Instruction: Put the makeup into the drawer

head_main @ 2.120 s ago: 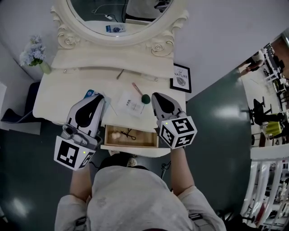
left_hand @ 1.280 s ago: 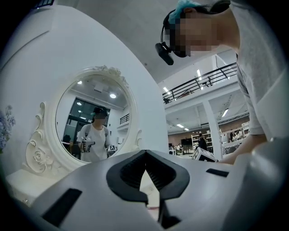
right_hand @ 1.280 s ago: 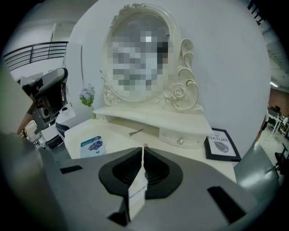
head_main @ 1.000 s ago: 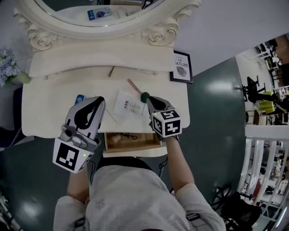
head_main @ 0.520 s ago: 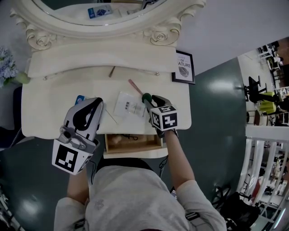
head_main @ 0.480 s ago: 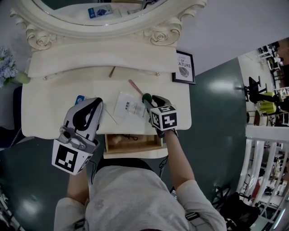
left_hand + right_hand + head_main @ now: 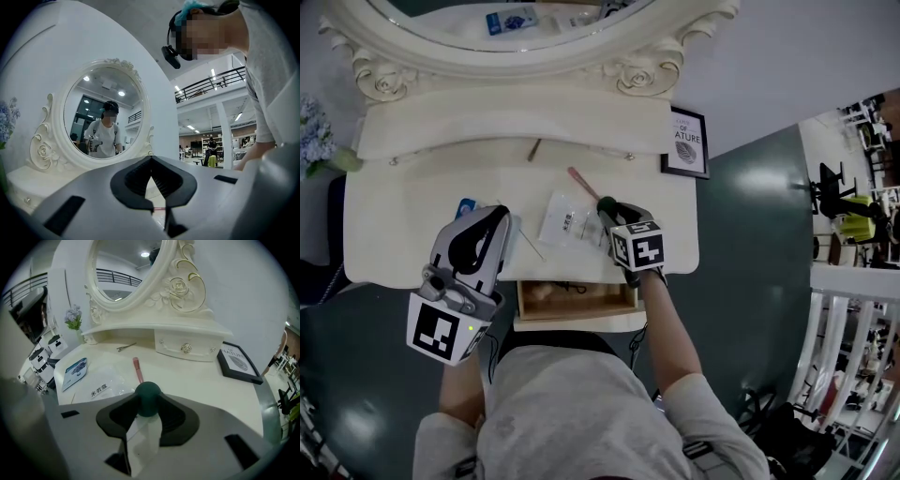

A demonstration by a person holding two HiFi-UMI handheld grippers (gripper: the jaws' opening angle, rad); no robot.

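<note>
A dark green makeup sponge (image 7: pixel 606 202) (image 7: pixel 148 398) sits on the cream dressing table (image 7: pixel 412 187). My right gripper (image 7: pixel 612 214) (image 7: pixel 148 405) tilts down over it, jaws opening, the sponge between the tips and not squeezed. A pink tube (image 7: pixel 582 182) (image 7: pixel 137 369) lies just beyond, and a clear packet (image 7: pixel 567 223) (image 7: pixel 105 385) lies to the left. The wooden drawer (image 7: pixel 581 315) stands pulled out below the table edge, with a pale sponge and a small dark item inside. My left gripper (image 7: pixel 492 217) (image 7: pixel 151 161) hovers level at the left, shut and empty.
A blue packet (image 7: pixel 466 207) (image 7: pixel 75 371), a thin stick (image 7: pixel 531 246) and a hair clip (image 7: pixel 534 149) lie on the table. A framed print (image 7: pixel 686 142) (image 7: pixel 240 363) leans at the right. The oval mirror (image 7: pixel 497 37) and a small drawer with a knob (image 7: pixel 186 348) stand behind.
My right gripper has come down onto the green sponge and its jaws have spread from shut to wide. The left gripper has stayed put.
</note>
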